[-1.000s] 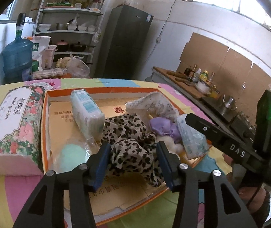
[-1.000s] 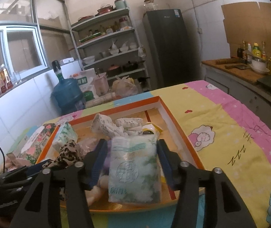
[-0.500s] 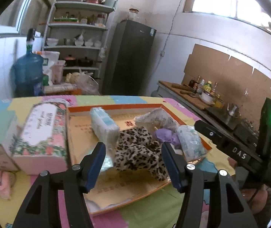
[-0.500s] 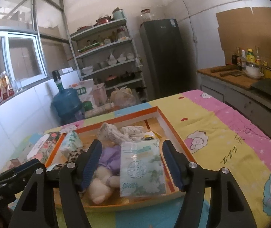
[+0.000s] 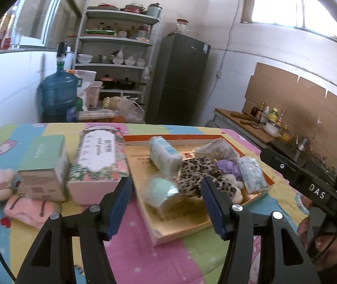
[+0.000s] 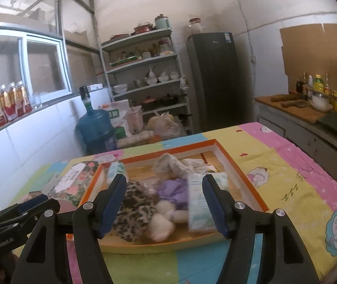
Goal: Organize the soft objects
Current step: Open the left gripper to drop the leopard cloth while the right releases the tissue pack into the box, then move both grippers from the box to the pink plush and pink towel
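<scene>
Blue-padded jaws of the left gripper (image 5: 166, 197) and right gripper (image 6: 163, 203) are standing apart, holding nothing, their jaws having just been opening. Beyond them, leopard cloth (image 5: 201, 175) and a tissue pack (image 6: 199, 203) are lying in the orange tray (image 6: 244, 177). Both are looking light and squashy; pinching mid-body is probably suiting them.

Tissue packs (image 5: 166, 155), scarf (image 5: 204, 177), doll (image 6: 170, 201) inside tray (image 5: 180, 227); boxes (image 5: 97, 165) left (touching tray).

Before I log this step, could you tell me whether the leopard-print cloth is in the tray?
In: the leopard-print cloth lies inside the orange-rimmed tray.
</scene>
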A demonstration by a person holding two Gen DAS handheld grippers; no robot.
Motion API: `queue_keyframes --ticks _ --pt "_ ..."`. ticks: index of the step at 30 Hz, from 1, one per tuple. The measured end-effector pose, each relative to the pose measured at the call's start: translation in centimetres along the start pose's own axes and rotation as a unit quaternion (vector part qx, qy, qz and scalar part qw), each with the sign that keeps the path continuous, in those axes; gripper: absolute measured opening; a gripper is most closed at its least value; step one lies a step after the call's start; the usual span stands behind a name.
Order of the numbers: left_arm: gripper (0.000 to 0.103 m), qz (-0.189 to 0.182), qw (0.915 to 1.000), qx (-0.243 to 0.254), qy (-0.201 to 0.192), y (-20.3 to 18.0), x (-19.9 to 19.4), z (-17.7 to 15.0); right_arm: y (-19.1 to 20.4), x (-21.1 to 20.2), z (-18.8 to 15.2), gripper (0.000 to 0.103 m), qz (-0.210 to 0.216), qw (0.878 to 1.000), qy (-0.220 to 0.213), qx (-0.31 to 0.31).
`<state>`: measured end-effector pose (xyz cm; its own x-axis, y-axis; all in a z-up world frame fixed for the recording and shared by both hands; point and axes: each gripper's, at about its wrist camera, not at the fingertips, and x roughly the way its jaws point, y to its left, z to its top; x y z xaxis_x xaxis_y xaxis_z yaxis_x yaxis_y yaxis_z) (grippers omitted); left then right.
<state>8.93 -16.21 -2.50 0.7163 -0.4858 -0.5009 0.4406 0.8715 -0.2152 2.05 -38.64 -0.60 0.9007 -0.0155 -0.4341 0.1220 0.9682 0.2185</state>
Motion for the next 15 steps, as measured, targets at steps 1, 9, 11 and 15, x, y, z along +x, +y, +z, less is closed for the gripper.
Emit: queue_keyframes --ticks 1,9,11,15 --pt "0.061 0.003 1.0000 -0.002 -0.001 0.2 -0.3 0.0 0.4 -0.2 0.0 0.068 0.002 1.000 -0.001 -0.003" --pt "0.061 0.026 0.9995 -0.013 -0.010 2.7 -2.9 -0.6 3.9 -1.2 -0.4 0.068 0.024 1.000 -0.002 -0.016" --pt "0.061 0.032 0.9993 -0.017 -0.012 3.5 -3.5 -0.8 4.8 -1.4 -0.7 0.069 0.029 0.999 0.000 -0.020" --pt "0.061 0.043 0.9985 -0.028 -0.018 5.2 -4.7 -1.1 6.9 -1.5 -1.0 0.069 0.041 0.999 0.002 -0.033"
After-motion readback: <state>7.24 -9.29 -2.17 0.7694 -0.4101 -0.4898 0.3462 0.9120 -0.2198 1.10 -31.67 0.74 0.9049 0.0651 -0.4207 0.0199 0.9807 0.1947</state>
